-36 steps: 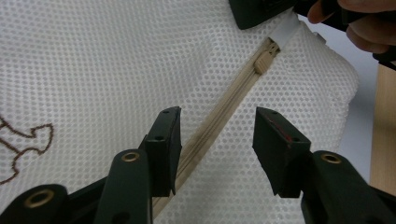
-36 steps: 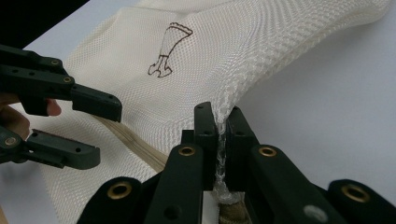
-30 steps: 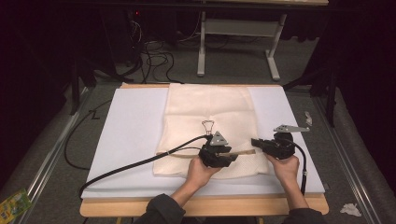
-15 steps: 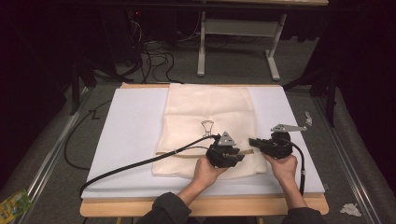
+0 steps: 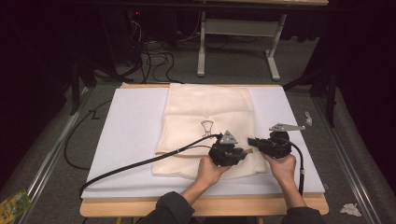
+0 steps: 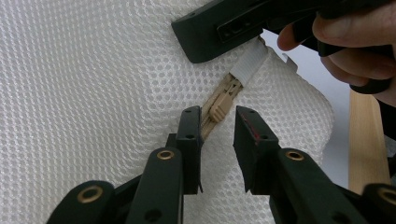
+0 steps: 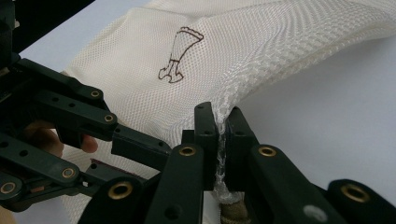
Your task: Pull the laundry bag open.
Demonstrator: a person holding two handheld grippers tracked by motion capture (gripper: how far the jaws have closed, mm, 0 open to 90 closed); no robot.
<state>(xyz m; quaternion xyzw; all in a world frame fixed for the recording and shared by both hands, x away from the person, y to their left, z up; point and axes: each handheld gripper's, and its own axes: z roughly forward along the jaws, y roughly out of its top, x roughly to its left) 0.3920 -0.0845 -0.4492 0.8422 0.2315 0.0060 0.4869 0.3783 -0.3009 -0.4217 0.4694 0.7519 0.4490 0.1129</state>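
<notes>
A cream mesh bag (image 5: 205,105) with a small brown drawing (image 5: 207,127) lies flat on the white table cover (image 5: 130,135). Near its front right corner runs a tan zipper; the zipper pull (image 6: 217,108) sits between the parted jaws of my left gripper (image 6: 217,122), which do not touch it. My left gripper (image 5: 242,153) is open. My right gripper (image 7: 218,122) is shut on the mesh edge of the bag at that zipper end, lifting it slightly. In the high view my right gripper (image 5: 253,140) meets the left one tip to tip.
The wooden table edge (image 5: 140,208) runs along the front. A black cable (image 5: 140,163) trails left from my left gripper across the cover. Behind the table stand a white desk frame (image 5: 238,46) and floor cables (image 5: 154,56).
My left gripper has slid to the right along the bag's front edge toward my right gripper. The right gripper has shifted slightly left, so the two tips now meet.
</notes>
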